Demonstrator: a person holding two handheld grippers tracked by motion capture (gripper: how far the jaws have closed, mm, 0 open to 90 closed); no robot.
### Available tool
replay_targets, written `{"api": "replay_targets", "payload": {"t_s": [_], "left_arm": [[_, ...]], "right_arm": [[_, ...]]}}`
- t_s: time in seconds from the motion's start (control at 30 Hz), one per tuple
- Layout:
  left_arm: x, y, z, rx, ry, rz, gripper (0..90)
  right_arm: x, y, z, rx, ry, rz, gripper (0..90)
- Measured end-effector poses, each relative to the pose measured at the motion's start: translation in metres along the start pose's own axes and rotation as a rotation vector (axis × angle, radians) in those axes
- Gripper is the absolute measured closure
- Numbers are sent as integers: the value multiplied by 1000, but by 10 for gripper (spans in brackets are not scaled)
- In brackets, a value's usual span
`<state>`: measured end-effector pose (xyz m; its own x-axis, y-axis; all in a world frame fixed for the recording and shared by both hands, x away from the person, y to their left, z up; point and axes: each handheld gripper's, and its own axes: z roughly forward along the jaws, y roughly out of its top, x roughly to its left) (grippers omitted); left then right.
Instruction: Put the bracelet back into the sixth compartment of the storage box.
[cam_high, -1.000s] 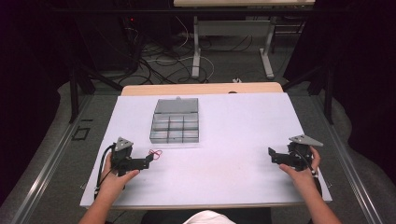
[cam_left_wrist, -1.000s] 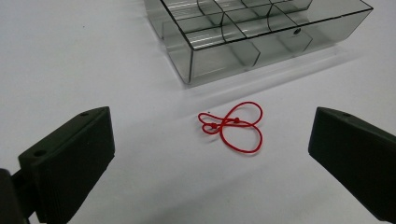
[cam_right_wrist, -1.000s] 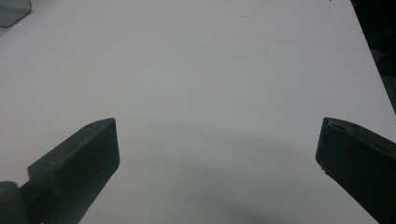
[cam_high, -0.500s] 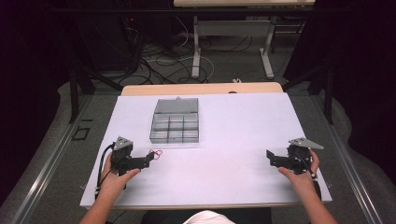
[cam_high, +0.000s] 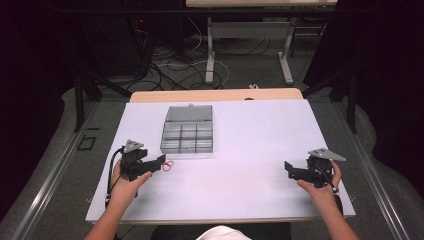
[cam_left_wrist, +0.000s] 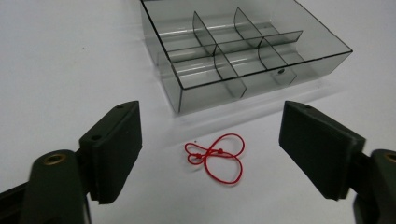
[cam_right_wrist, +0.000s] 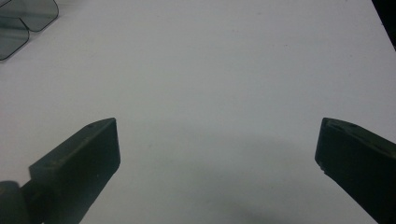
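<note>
left gripper (cam_high: 159, 162): jaws spread, red string loop (cam_left_wrist: 215, 157) on table between them; compartment box (cam_high: 188, 136) at 12 o'clock | right gripper (cam_high: 289, 169): jaws spread over bare white table (cam_high: 250, 150)

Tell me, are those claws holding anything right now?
Nothing. The left gripper is open around a red string on the table; the right gripper is open over bare table.

Tangled cables (cam_high: 165, 60) on floor beyond table; metal desk legs (cam_high: 211, 55) behind.
</note>
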<state>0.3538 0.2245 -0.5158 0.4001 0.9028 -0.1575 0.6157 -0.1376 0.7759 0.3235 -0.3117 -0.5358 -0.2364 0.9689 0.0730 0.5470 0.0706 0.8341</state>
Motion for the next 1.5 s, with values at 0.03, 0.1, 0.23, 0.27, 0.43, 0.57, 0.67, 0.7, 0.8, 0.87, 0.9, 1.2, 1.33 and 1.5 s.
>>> {"api": "replay_targets", "payload": {"t_s": [0.03, 0.1, 0.23, 0.27, 0.43, 0.57, 0.67, 0.7, 0.8, 0.87, 0.9, 1.2, 1.33, 1.5], "left_arm": [[0, 2, -1, 10, -6, 1, 253], [-1, 4, 1, -8, -2, -10, 280], [-3, 11, 3, -5, -3, -34, 337], [-3, 11, 3, -5, -3, -34, 347], [-4, 16, 6, 1, -8, -46, 363], [-5, 19, 10, 1, -4, -47, 391], [-6, 22, 11, 8, 39, -52, 404], [-6, 22, 11, 8, 39, -52, 404], [-7, 24, 14, -4, 50, -74, 404], [-6, 26, 16, 3, 54, -82, 404], [-6, 26, 16, 3, 54, -82, 405], [-4, 30, 21, 48, 36, -148, 402], [-2, 30, 22, 98, 17, -185, 402], [2, 28, 25, 123, -13, -231, 403]], "right_arm": [[1, 0, 0, 6, 8, 2, 0], [1, 0, -1, 4, 3, -5, 0], [0, 0, -1, -1, -1, -3, 1], [0, 0, -1, 3, 5, -3, 2], [0, 0, -1, 3, 3, 5, 5], [0, 0, -1, 4, 3, 8, 6], [0, 0, -1, 4, 5, 9, 8], [0, 0, -1, 4, 5, 9, 8], [0, 0, -1, 5, 8, 14, 9], [0, -1, -1, 7, 7, 16, 11], [-1, -1, 0, 8, 4, 7, 11], [-1, -1, 2, -9, -5, 15, 14], [-1, -1, 1, 12, 8, 16, 15], [-2, -1, 1, 11, 10, 13, 15]]}}
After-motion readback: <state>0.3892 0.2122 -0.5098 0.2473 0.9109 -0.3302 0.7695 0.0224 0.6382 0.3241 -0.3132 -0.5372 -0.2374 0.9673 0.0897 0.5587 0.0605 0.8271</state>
